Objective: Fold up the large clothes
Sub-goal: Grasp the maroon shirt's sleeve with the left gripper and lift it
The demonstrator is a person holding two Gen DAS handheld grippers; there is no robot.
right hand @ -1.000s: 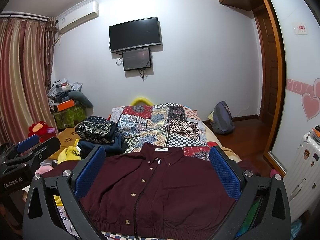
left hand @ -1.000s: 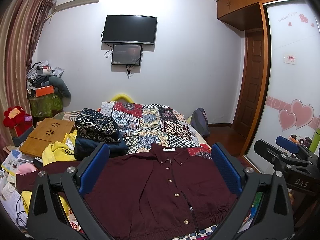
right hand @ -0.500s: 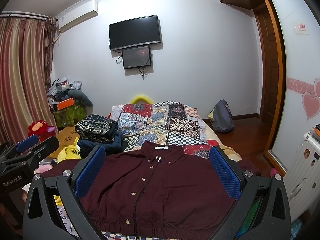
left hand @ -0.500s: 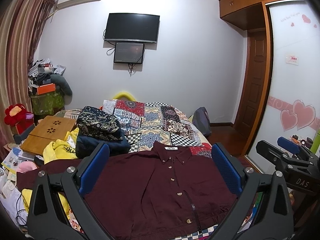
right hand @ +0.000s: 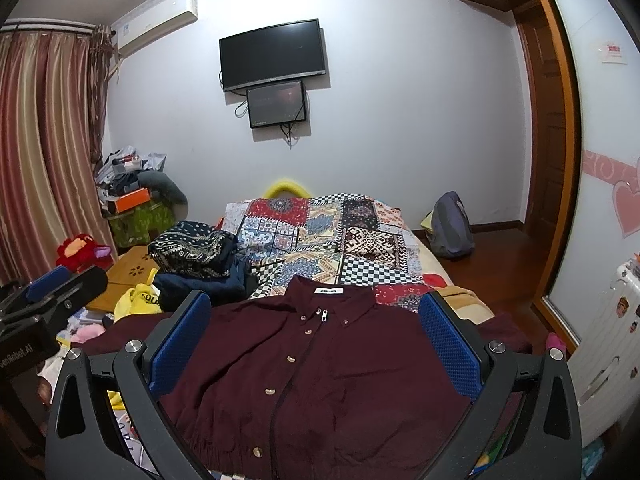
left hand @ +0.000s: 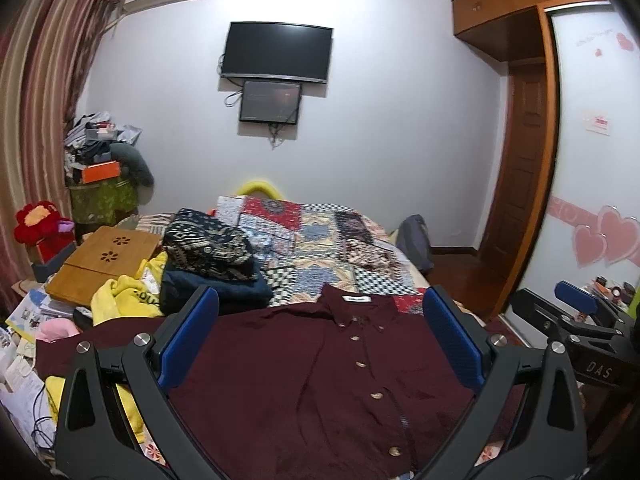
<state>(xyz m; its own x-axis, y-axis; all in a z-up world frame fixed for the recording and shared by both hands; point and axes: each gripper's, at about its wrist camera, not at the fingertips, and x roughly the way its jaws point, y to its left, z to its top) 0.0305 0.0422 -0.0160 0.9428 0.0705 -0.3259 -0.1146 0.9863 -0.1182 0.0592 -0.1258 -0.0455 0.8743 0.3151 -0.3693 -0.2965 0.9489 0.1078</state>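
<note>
The left claw (left hand: 320,344) and the right claw (right hand: 316,344) both stand released, each with its blue pads wide apart and nothing between them. The maroon shirt (right hand: 320,368) lies flat and buttoned on the bed (right hand: 320,232) just in front of and below both claws, its collar on the far side from them. Beyond the left claw, to its left, sits a pile of dark folded clothes (left hand: 212,256) on the patchwork quilt (left hand: 320,236).
</note>
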